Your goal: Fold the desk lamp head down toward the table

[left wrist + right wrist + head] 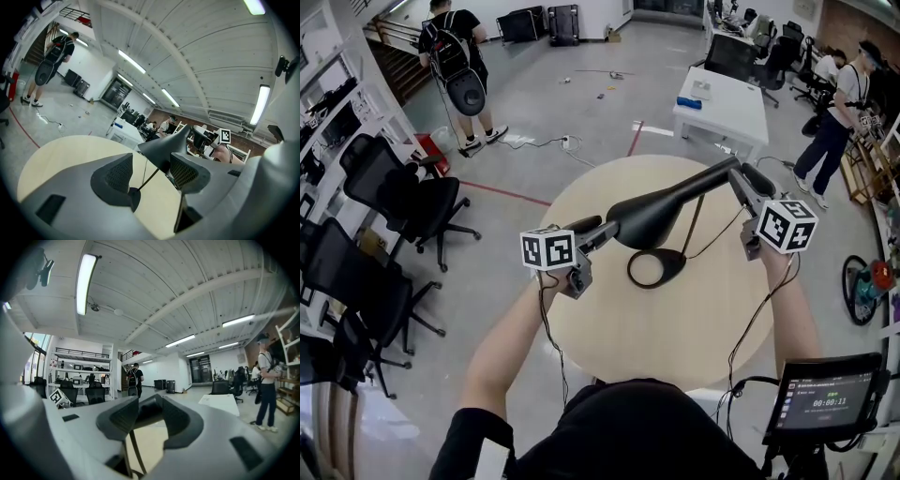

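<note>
Above table (600, 328), right claw (742, 180) clamps lamp arm (698, 186); left claw (592, 232) gapes.

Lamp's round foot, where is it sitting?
In the head view the lamp base sits near the middle of the round table, right under the black lamp head.

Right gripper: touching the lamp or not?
Touching. In the right gripper view, the right gripper has both pads closed against the dark lamp, with no gap on either side.
</note>
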Demonstrator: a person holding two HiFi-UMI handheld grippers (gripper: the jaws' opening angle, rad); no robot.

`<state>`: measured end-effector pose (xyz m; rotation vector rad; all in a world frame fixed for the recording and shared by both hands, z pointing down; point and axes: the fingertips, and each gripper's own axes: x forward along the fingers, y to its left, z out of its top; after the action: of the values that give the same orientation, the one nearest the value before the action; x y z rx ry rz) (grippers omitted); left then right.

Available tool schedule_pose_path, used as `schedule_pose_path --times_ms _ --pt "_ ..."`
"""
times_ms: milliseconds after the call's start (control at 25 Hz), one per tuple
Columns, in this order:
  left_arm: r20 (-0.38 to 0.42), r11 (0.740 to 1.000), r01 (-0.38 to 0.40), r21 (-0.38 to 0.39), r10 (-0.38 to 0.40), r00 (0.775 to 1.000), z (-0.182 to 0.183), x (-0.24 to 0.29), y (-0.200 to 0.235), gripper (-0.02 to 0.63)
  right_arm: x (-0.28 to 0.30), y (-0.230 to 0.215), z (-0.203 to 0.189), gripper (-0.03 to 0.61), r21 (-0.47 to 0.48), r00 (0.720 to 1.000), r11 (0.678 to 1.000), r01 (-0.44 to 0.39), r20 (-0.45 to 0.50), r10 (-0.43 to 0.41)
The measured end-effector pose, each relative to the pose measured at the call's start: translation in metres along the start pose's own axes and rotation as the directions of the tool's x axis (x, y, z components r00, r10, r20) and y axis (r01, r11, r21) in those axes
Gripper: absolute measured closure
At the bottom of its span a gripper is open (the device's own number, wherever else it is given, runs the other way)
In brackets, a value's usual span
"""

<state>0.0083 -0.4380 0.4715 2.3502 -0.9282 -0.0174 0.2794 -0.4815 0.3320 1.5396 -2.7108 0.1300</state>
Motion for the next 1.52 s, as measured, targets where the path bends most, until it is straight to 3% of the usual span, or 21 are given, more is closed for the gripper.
schedule_pose_path --times_ms 360,1520 --pt "-0.019 0.998 0.017 -0.053 -0.018 1.0 -0.019 0.011 0.002 0.357 0.001 0.006 0.003 0.416 -0.084 1.0 0.996 0.014 -0.027 -0.016" --pt "-0.044 0.993 0.025 -0.111 -0.031 0.999 -0.044 0.03 0.005 0.357 -0.003 0.008 0.012 0.436 -0.125 1.0 0.992 0.022 -0.014 -0.024"
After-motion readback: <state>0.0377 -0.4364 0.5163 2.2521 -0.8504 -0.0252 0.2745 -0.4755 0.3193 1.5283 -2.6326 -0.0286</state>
